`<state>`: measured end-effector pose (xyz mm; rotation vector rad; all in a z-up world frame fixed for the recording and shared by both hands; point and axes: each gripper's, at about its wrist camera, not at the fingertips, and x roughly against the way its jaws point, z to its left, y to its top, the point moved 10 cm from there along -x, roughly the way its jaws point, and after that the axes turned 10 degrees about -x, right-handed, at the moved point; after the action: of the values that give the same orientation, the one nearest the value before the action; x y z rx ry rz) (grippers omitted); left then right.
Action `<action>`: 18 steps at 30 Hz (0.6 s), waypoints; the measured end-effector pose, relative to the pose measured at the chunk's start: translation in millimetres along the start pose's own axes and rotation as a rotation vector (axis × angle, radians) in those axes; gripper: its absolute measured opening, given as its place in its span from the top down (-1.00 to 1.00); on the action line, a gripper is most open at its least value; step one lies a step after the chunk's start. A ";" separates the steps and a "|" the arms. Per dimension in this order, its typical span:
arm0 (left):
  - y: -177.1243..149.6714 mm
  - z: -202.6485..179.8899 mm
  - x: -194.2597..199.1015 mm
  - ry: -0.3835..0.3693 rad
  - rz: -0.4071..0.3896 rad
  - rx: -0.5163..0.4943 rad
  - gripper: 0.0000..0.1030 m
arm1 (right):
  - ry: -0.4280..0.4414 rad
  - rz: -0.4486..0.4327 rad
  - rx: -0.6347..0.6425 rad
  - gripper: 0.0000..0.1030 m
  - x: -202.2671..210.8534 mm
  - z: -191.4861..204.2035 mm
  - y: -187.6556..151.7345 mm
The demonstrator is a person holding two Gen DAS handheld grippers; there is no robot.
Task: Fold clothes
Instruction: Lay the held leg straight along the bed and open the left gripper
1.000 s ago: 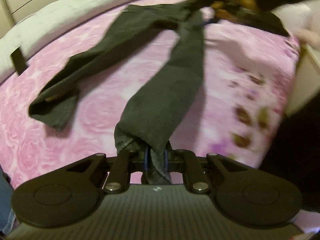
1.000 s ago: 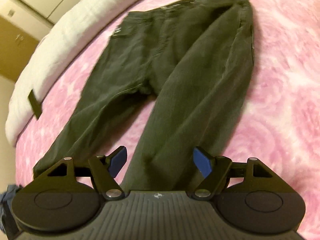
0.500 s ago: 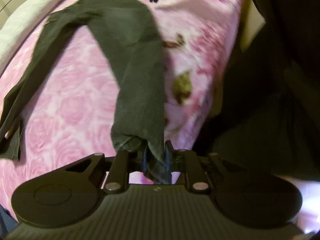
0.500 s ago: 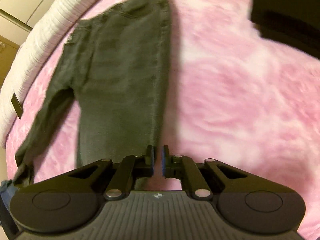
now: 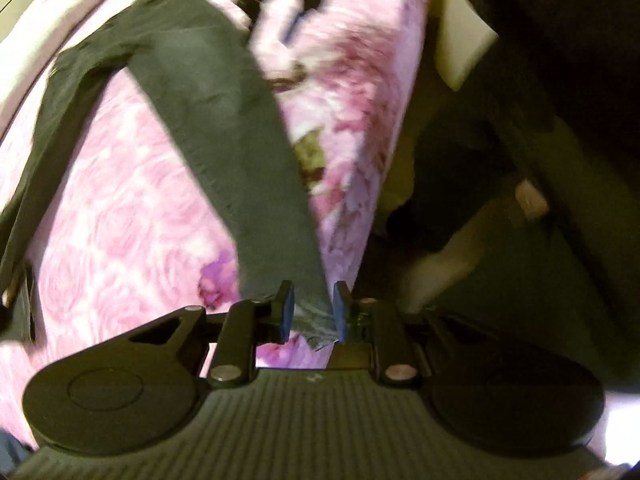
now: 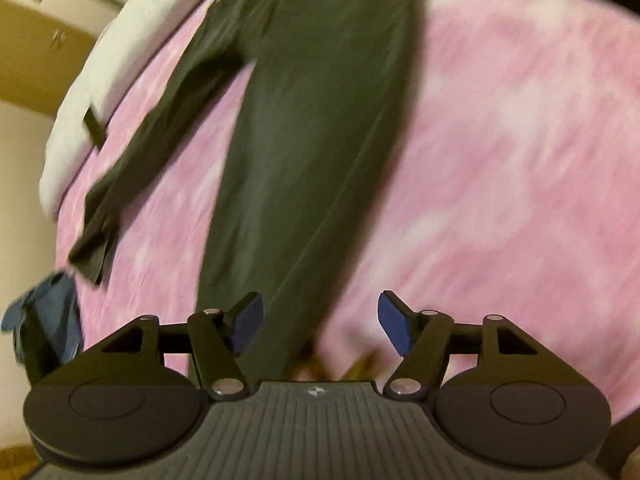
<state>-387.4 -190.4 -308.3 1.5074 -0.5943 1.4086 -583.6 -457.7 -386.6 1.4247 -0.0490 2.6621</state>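
At the left of the scene a white duvet [image 6: 96, 92] runs along the far edge of the bed, and a blue garment [image 6: 44, 316] lies bunched at the near left corner. On the pink floral bedspread [image 6: 520, 160] the dark grey trousers [image 6: 320, 140] lie spread, waist toward the far edge, one leg angling off to the left and the other running straight down to the near edge. The left gripper [image 5: 308, 308] has that near leg's hem between its blue pads [image 5: 286, 312]; its jaws are opening, and a gap shows beside the cloth on each side, so the hem looks released or nearly so, right at the near right corner of the bed where the spread drops off. The right gripper [image 6: 320, 324] hovers over the lower leg with its jaws opening wide, nothing pinched, only cloth lying beneath them. The trousers look soft, limp and fairly light, a matte woven cloth that should not slip but will sag and crease wherever unsupported. Best held at the doubled hem or the thicker waistband, one gripper at each end, keeping the fabric taut.
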 end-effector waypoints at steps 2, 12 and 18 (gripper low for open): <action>-20.9 10.3 3.0 0.007 -0.004 -0.007 0.66 | -0.009 0.010 0.010 -0.33 -16.4 17.1 -27.0; -139.2 47.6 34.6 0.032 0.010 -0.078 0.55 | -0.416 -0.116 0.066 -0.26 -41.4 19.8 -74.0; -154.6 77.7 39.2 0.052 -0.026 0.004 0.46 | -0.591 -0.168 -0.136 -0.27 31.9 -47.7 -122.9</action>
<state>-210.2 -182.1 -309.6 1.4720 -0.5378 1.4253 -625.6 -328.7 -390.1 2.0054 -0.1518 1.9848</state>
